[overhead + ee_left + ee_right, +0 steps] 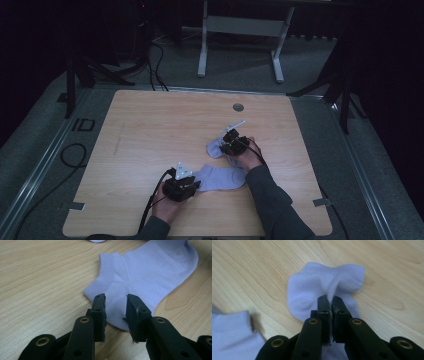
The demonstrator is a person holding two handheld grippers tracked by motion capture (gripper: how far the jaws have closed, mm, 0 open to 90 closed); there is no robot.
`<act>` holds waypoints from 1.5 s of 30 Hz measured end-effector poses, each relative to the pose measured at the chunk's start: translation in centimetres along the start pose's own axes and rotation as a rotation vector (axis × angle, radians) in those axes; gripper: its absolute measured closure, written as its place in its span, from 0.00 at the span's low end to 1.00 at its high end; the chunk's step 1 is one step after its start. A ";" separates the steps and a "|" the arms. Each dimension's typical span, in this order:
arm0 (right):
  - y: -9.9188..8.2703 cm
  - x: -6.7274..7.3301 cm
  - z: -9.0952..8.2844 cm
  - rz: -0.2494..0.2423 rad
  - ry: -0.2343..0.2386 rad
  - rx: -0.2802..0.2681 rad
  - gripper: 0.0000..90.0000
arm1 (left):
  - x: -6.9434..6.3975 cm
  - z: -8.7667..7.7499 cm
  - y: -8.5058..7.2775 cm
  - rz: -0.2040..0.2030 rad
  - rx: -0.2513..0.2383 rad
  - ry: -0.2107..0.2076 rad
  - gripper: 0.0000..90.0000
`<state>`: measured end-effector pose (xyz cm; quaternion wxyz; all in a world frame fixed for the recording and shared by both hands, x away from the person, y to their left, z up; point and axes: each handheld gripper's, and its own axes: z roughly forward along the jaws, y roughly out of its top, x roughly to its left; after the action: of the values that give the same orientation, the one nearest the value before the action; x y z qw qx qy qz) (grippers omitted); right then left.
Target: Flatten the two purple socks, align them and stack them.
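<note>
The right gripper (331, 302) has its fingers (323, 307) pressed nearly together on a raised fold of the far sock (312, 290), the cloth pinched up into a ridge that runs straight away from the tips toward the ribbed cuff. In the high view that gripper (231, 141) sits over the same sock (216, 148) near the middle of the counter (150, 130), with most of the cloth hidden beneath the hand. The left gripper (115, 312) has its fingers (98, 312) partly spread, astride the rounded edge of the near sock (150, 275) without visibly squeezing it; the cloth lies flat between them and its long axis runs away from the tips and off to the right, cuff at the left. From above, this gripper (186, 184) rests at the left end of that sock (222, 178), which stretches across toward the right forearm. The two socks lie near each other but apart, so joining them would likely turn on carrying the pinched one down toward the flat one. Whether the left fingers touch the counter is hard to tell, and the far sock's toe is cut off behind the right gripper's own body.
</note>
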<state>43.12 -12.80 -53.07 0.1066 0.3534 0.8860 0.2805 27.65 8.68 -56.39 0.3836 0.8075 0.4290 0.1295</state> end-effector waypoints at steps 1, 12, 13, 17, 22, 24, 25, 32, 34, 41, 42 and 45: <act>0.0 -0.1 -0.4 -0.004 -0.001 -0.011 0.96 | 0.0 0.0 0.0 0.001 0.000 0.001 0.77; -1.6 -0.4 -5.7 0.005 0.030 -0.156 0.96 | 0.0 0.0 0.0 0.000 -0.001 0.001 0.76; -1.8 -0.3 -6.2 0.003 0.027 -0.164 0.96 | 0.0 0.0 0.0 0.000 -0.001 0.001 0.77; -2.4 0.1 -7.8 -0.003 0.017 -0.211 0.96 | 0.0 0.0 0.0 0.000 0.000 0.000 0.76; -3.2 0.9 -9.4 -0.018 0.012 -0.247 0.96 | -0.1 0.0 0.0 -0.003 -0.002 0.002 0.76; -3.5 1.2 -9.9 -0.021 0.010 -0.258 0.96 | -0.1 0.0 0.0 0.001 -0.002 0.002 0.76; -3.5 1.2 -9.9 -0.021 0.010 -0.258 0.96 | -0.1 0.0 0.0 0.001 -0.002 0.002 0.76; -4.3 1.9 -10.6 -0.034 -0.007 -0.271 0.95 | -0.1 0.0 0.0 0.001 -0.002 0.003 0.76; -4.5 2.1 -10.4 -0.027 -0.003 -0.271 0.96 | -0.1 0.0 0.0 0.000 -0.002 0.002 0.76; -4.5 3.2 -9.0 -0.038 0.012 -0.261 0.96 | -0.1 0.0 0.0 0.001 -0.002 0.002 0.76; -4.5 3.3 -8.8 -0.037 0.014 -0.260 0.96 | -0.1 0.0 0.0 0.002 -0.002 0.002 0.76; -4.6 3.6 -8.1 -0.028 0.026 -0.258 0.96 | 0.0 0.0 0.0 0.004 0.001 0.001 0.76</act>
<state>34.72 -16.44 -49.04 0.1436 0.3207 0.8488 0.3951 27.62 8.65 -56.39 0.3830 0.8083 0.4277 0.1303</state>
